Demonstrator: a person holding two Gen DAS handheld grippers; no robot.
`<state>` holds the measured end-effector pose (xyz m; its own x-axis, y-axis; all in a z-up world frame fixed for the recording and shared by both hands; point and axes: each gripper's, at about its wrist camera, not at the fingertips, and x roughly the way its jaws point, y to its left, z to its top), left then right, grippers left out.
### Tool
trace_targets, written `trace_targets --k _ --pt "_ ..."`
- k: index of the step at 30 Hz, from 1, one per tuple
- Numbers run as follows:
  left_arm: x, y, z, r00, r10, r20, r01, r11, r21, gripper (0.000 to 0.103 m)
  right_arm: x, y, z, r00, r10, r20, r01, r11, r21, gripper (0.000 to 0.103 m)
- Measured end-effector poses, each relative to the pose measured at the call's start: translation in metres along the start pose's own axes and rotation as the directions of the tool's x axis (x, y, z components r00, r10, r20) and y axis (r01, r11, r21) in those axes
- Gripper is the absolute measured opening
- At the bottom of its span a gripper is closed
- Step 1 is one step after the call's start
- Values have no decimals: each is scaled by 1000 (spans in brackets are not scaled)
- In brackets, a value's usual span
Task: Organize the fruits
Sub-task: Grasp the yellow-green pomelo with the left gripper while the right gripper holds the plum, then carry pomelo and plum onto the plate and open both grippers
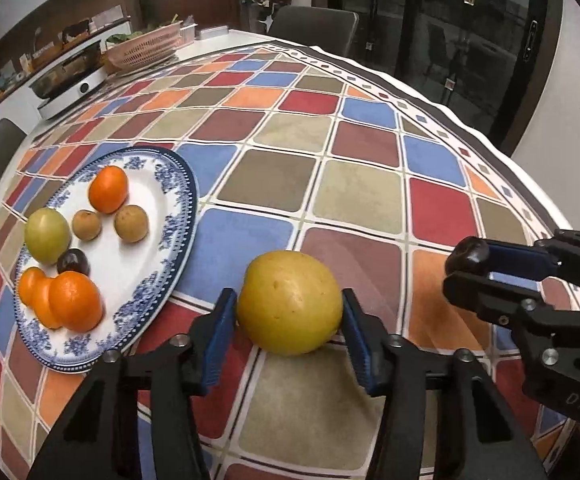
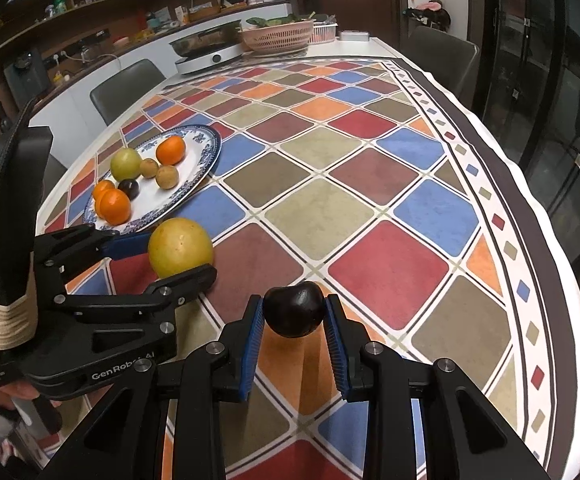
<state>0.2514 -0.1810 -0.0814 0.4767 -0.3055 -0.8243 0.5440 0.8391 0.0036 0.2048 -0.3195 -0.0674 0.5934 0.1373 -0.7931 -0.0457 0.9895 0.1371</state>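
L gripper (image 1: 290, 312) clamps yellow fruit (image 1: 290, 302) beside plate (image 1: 181, 220); R gripper (image 2: 294, 312) grips dark plum (image 2: 294, 309).

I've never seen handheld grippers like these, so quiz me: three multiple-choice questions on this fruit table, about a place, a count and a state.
1. Where is the large round yellow fruit? A on a plate; B on the checked tablecloth between the left gripper's fingers; C in a basket.
2. How many small round brown fruits lie on the blue-and-white patterned plate? A two; B four; C none.
3. The right gripper is: A open, empty; B shut on a dark purple round plum; C unseen.
Answers: B, it sits beside the plate, inside that gripper; A, two lie mid-plate; B, the plum is clamped in it.
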Motion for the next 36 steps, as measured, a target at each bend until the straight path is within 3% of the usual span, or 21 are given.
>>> trace_targets --k 12,28,36 --pt "-21 8 -6 999 -4 34 6 998 -57 48 -1 3 1 1000 15 0 -15 1000 2 31" --pt "-94 45 -33 989 56 139 -37 990 -132 48 -31 60 13 992 119 48 -114 989 -98 31" --pt "-114 69 -22 980 83 183 -60 990 -128 48 -41 90 35 986 151 74 -137 976 -166 31"
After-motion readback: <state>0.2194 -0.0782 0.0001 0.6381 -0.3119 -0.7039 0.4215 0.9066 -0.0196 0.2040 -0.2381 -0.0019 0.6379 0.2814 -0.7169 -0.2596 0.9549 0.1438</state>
